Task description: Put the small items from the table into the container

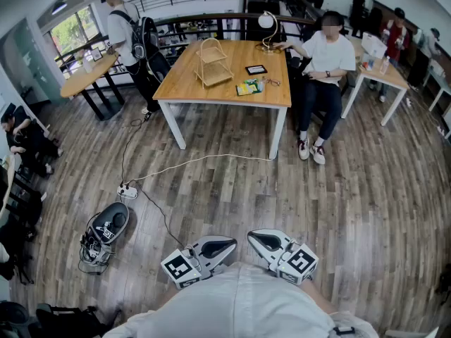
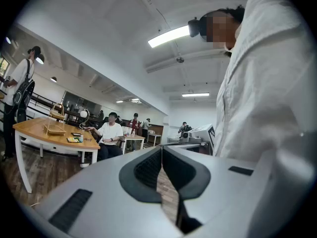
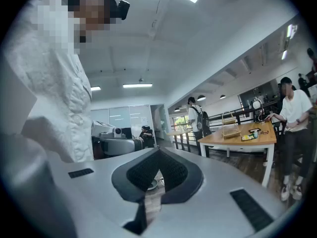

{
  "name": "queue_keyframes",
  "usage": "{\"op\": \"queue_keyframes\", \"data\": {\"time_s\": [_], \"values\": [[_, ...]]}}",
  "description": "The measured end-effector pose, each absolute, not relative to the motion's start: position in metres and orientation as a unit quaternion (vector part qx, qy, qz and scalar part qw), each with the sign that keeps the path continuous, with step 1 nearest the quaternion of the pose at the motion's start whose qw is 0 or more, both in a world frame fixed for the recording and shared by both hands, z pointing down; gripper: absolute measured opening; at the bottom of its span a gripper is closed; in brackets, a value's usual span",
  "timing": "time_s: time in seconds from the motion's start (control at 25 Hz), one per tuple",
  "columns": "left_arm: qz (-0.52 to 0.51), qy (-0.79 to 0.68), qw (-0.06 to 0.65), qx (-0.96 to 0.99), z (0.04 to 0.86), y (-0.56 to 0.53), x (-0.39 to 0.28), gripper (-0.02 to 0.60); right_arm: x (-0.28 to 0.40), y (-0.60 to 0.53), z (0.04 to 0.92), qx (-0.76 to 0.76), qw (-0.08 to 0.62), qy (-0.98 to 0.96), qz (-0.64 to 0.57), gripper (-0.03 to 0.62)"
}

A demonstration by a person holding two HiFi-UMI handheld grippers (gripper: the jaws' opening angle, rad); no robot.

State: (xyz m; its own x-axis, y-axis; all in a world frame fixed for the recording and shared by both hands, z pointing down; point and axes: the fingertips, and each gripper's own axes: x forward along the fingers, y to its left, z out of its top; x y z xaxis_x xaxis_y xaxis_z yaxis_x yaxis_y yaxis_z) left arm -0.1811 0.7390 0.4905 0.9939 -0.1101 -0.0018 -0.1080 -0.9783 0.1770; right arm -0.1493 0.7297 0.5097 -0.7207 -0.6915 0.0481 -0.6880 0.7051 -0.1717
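Grey plastic tongs are held level against the holder's white shirt: the left gripper [image 1: 224,246] and right gripper [image 1: 259,240], both clamped fully together on nothing. Beyond them a thin white cable [image 1: 204,159] crosses the wood-plank floor and could snag a foot on the way over. Well ahead, the light wooden table [image 1: 211,94] carries a small green packet [image 1: 249,86] and a flat black device [image 1: 256,69] beside a tiered gold wire basket [image 1: 213,62]; reaching there risks bumping the seated person in a white shirt [image 1: 330,55]

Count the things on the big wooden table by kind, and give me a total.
Wire rack: 1
Desk lamp: 1
Dark flat device: 1
Green and yellow packet: 1
Total: 4 on the table. A small item beside the packet is too small to tell, so it is not counted.
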Motion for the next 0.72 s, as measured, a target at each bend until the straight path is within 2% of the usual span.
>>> {"op": "queue_keyframes", "data": {"time_s": [0.72], "values": [[-0.003, -0.053, 0.089, 0.995, 0.492, 0.731, -0.170, 0.008, -0.141, 0.722, 0.511, -0.363, 0.016, 0.928, -0.086, 0.015]]}}
